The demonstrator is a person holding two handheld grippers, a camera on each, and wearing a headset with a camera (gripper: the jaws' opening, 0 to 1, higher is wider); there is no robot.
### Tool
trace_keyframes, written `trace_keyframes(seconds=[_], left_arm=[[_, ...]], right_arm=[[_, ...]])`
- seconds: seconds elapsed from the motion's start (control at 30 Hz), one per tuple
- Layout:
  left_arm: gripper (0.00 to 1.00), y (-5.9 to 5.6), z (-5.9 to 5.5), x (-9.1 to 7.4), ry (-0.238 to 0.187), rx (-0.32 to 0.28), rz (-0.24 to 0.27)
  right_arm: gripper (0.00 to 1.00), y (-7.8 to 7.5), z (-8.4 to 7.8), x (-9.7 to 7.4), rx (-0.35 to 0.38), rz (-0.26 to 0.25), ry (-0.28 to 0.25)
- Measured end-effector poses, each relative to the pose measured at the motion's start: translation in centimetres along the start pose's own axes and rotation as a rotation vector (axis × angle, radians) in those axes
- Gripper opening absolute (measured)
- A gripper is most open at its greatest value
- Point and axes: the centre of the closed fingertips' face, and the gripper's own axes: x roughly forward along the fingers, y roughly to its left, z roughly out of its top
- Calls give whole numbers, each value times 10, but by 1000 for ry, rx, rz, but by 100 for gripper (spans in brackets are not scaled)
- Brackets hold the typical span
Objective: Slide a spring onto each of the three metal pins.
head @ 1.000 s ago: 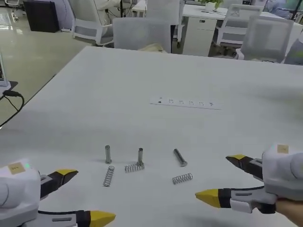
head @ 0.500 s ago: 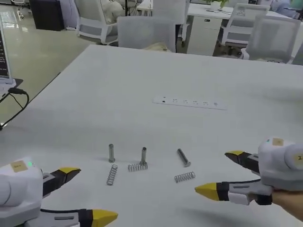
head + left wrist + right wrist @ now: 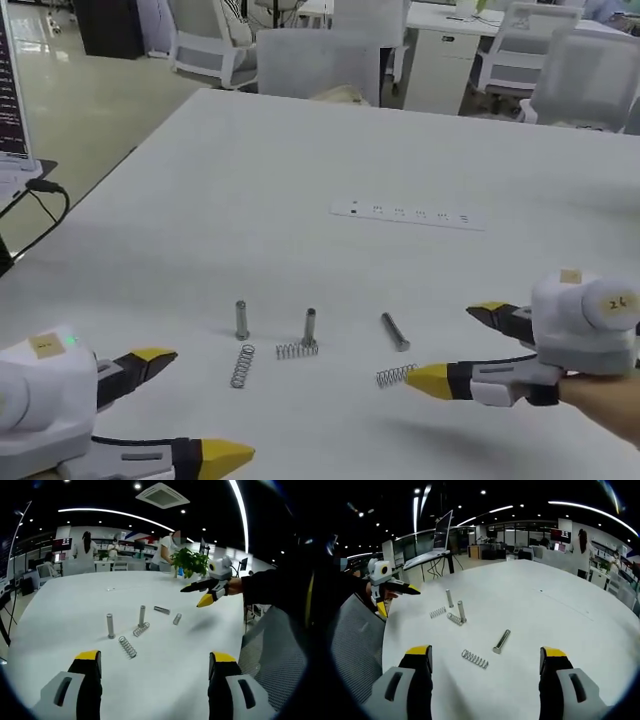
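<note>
White table point(image 3: 300, 170) beneath. Power strip point(image 3: 407, 213) ahead of my right claw point(image 3: 440, 344). Beyond far edge: grey chairs point(image 3: 315, 65), white desks point(image 3: 445, 20). Left of my left claw point(image 3: 212, 404): laptop point(image 3: 12, 100), cable point(image 3: 45, 200), glossy floor point(image 3: 100, 100). Ceiling light strip point(image 3: 100, 512) overhead.

Head view looking forward and down over the table point(image 3: 300, 150). Both gripper views riding low, close above it, facing each other; left one catching the right gripper point(image 3: 191, 596) at 1 o'clock. All three sharing the middle pin point(image 3: 309, 325).
</note>
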Motion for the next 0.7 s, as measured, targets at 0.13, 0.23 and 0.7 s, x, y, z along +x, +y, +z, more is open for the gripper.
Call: trace_keyframes(seconds=[0.13, 0.23, 0.7], left_arm=[[86, 1, 0, -1, -2, -1, 4], [86, 2, 1, -1, -5, -3, 4], [86, 0, 3, -1, -14, -7, 3]], right_arm=[[87, -2, 4, 5, -7, 2, 5], [87, -4, 5, 7, -9, 5, 11], [85, -9, 9, 27, -23, 22, 64]])
